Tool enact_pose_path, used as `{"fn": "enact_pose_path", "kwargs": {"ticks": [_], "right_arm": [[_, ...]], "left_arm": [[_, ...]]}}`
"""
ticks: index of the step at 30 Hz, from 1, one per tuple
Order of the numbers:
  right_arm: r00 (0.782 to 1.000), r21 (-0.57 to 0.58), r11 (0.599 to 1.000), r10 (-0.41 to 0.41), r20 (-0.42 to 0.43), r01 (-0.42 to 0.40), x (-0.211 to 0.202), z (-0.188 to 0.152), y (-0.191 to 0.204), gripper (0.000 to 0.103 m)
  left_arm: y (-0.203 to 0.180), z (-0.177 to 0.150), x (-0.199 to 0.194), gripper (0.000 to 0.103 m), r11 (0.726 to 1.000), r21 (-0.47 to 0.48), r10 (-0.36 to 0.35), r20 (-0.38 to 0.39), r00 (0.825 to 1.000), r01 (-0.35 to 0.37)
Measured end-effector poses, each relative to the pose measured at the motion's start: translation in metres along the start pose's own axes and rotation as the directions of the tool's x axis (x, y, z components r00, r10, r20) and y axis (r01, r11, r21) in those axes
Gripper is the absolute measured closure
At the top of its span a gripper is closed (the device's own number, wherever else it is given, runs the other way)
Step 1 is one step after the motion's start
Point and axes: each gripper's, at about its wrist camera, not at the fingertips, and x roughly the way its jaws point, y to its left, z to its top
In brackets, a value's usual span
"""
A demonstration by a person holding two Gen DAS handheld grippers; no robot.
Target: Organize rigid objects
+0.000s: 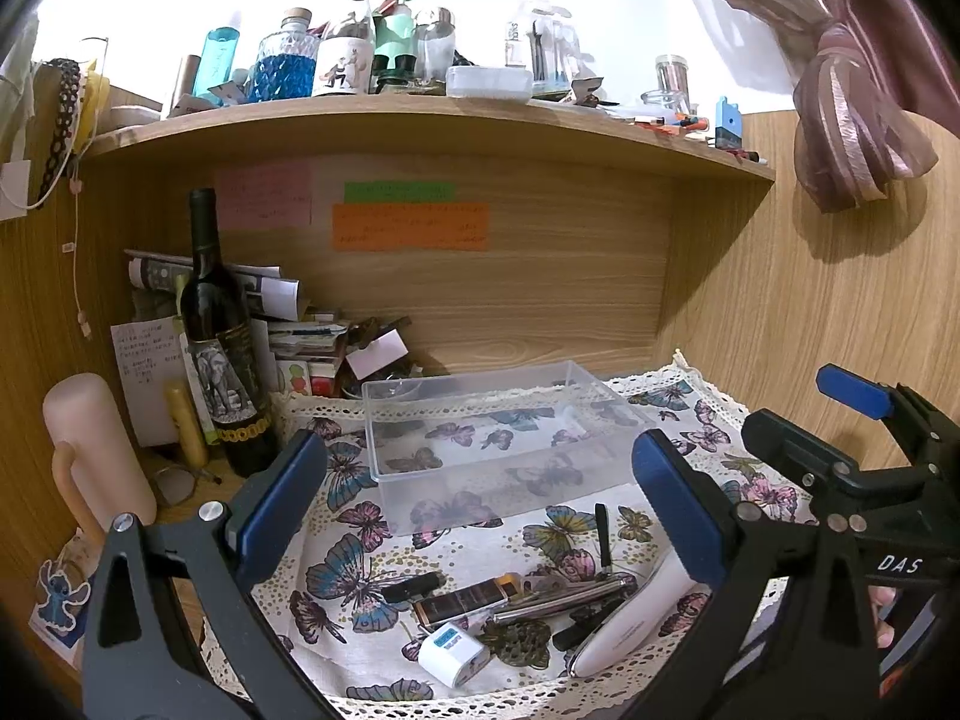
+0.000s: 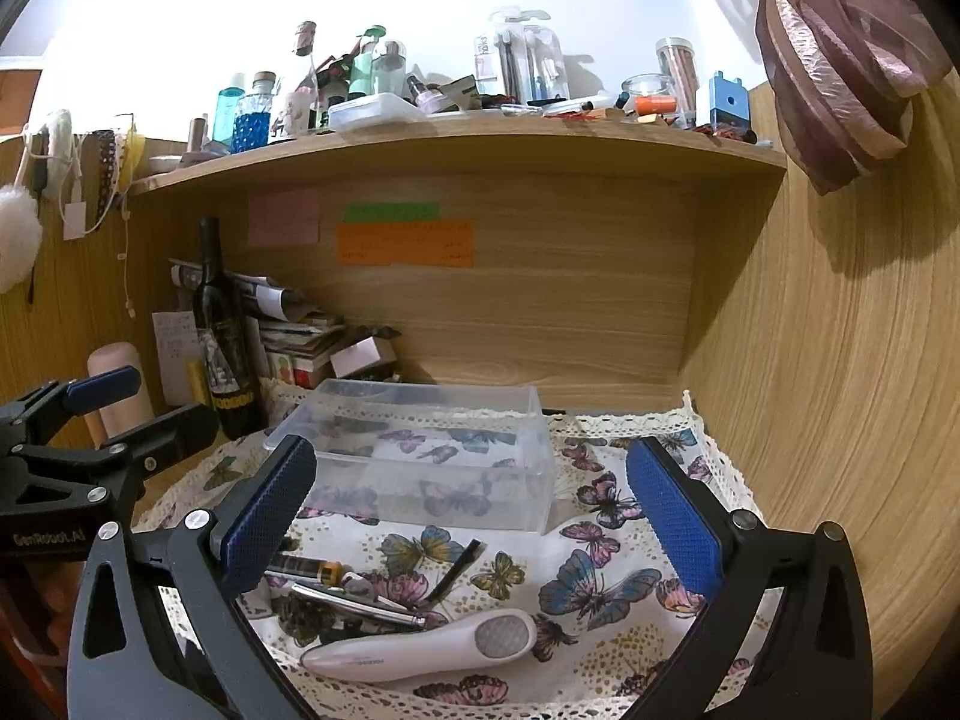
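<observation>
A clear plastic box (image 1: 504,420) (image 2: 432,456) stands empty on the butterfly cloth (image 1: 360,540) (image 2: 600,570). In front of it lie a white handheld device (image 1: 630,624) (image 2: 420,648), a metal pen (image 1: 564,597) (image 2: 360,603), a dark tube with a gold band (image 1: 468,597) (image 2: 306,570), a white and blue charger plug (image 1: 451,657), a black clip (image 1: 411,587) and a thin black stick (image 1: 603,537) (image 2: 456,570). My left gripper (image 1: 480,504) is open above them. My right gripper (image 2: 474,510) is open, and also shows at right in the left wrist view (image 1: 840,420).
A wine bottle (image 1: 222,348) (image 2: 225,336), a pink tumbler (image 1: 96,456), papers and small boxes (image 1: 300,336) crowd the back left. A shelf (image 1: 420,114) above holds many bottles. Wooden walls close in at back and right (image 2: 840,390). A curtain (image 1: 852,108) hangs at upper right.
</observation>
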Motion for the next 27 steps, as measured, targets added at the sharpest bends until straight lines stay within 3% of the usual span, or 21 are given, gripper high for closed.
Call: {"fn": "enact_pose_path", "kwargs": {"ticks": [27], "right_arm": [[1.0,0.008,1.0,0.006,0.008,-0.006,-0.003,0.0031,0.0011,0.0]], "left_arm": [[-0.0007,0.0026,-0.003,0.0,1.0,-0.008,-0.006,0.004,1.0,0.006]]}}
